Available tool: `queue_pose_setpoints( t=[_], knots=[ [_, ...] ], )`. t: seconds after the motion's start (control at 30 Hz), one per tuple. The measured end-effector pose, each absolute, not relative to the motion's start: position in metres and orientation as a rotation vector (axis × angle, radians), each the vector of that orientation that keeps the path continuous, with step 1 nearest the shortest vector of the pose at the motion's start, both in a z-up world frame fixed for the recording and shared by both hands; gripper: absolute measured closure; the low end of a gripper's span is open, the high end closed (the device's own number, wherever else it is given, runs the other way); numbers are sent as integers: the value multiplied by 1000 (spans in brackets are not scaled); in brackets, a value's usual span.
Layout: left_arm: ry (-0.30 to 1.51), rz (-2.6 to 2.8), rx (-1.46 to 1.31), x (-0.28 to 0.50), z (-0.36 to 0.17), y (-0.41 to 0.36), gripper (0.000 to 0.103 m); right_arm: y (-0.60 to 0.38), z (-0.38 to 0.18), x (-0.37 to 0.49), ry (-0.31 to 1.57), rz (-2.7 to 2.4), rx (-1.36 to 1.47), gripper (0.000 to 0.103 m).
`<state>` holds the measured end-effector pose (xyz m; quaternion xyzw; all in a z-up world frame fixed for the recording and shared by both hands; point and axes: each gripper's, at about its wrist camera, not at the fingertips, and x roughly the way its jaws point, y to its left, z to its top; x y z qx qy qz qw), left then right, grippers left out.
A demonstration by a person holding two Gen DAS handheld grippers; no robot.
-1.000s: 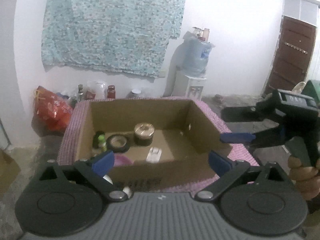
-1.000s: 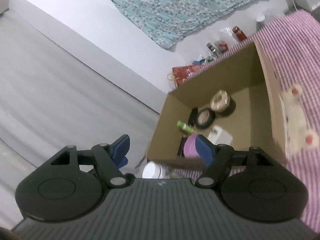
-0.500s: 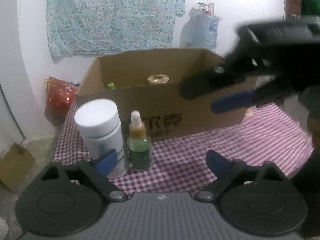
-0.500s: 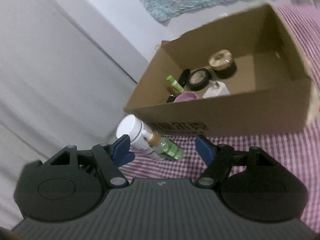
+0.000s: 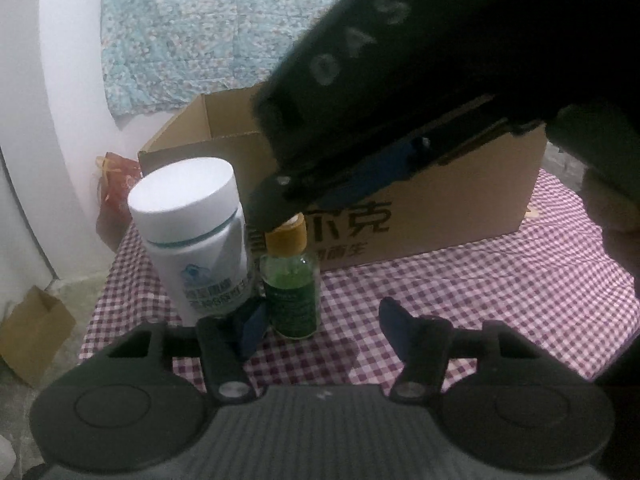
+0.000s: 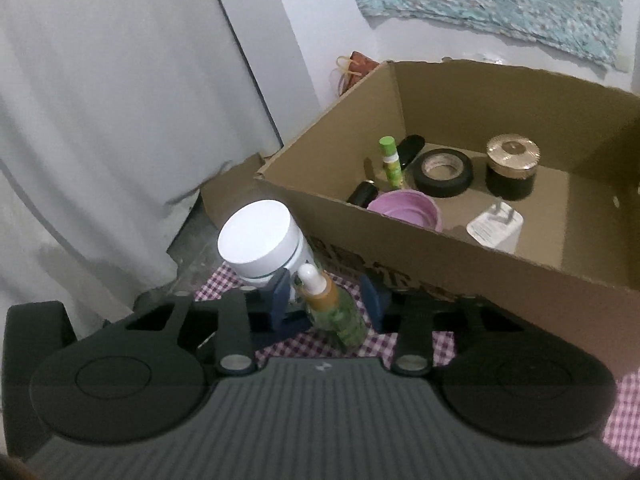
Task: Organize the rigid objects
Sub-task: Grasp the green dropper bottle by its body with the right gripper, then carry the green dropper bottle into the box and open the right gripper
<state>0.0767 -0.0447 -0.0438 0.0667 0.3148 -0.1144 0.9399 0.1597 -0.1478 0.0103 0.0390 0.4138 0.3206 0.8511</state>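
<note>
Two grippers work close together over a purple-checked tablecloth [image 5: 460, 292]. The left gripper [image 5: 320, 328] sits low at the near edge, its blue fingers [image 5: 250, 330] partly spread and closing; the left one lies just in front of the white jar and the base of the dropper bottle, and nothing is between the pads. The right gripper [image 6: 326, 300] reaches in from above, its fingers [image 6: 280, 300] closing with the green dropper bottle [image 6: 334, 308] between them; whether the pads already press on the glass cannot be told. That small bottle [image 5: 292, 284], with its amber collar and white bulb, stands upright on the cloth, just beside the white-capped jar [image 5: 196, 236].

Behind both stands an open cardboard box [image 6: 440, 256] with printed lettering on its near wall. Inside lie a pink lid [image 6: 406, 208], a white charger plug [image 6: 496, 228], a roll of black tape [image 6: 442, 172], a gold-lidded dark jar [image 6: 512, 166] and a green-capped tube [image 6: 390, 158]. Farther back, a floral cloth [image 5: 192, 40] hangs on the white wall, and a red bag [image 5: 118, 184] sits on the floor.
</note>
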Motion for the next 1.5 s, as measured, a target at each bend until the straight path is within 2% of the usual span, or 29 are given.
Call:
queue_pose_setpoints(
  t=[0.1, 0.23, 0.3, 0.37, 0.47, 0.93, 1.07, 1.2, 1.27, 1.3, 1.5],
  knots=[
    [645, -213, 133, 82, -48, -47, 40, -143, 6, 166, 882, 683, 81, 72],
    [661, -179, 144, 90, -54, -53, 46, -142, 3, 170, 885, 687, 81, 79],
    [667, -166, 135, 94, -56, -52, 57, -143, 2, 170, 886, 692, 90, 82],
    [667, -150, 135, 97, -57, -52, 64, -144, 3, 170, 880, 685, 81, 82],
    [666, -160, 114, 99, -56, -50, 69, -150, 3, 169, 886, 672, 90, 82],
    [679, -363, 90, 91, -58, -88, 69, -212, 4, 138, 905, 507, 191, 80],
    [679, -398, 117, 89, -59, -99, 64, -227, 2, 129, 904, 482, 229, 80],
    [681, -394, 152, 99, -66, -107, 64, -231, 1, 129, 899, 483, 238, 80],
    [670, -387, 171, 102, -67, -109, 65, -230, 0, 130, 898, 490, 238, 79],
    [667, -386, 174, 103, -67, -110, 70, -229, 0, 131, 896, 493, 235, 79],
    [671, -385, 175, 100, -65, -113, 70, -229, 1, 129, 892, 506, 219, 80]
  ],
)
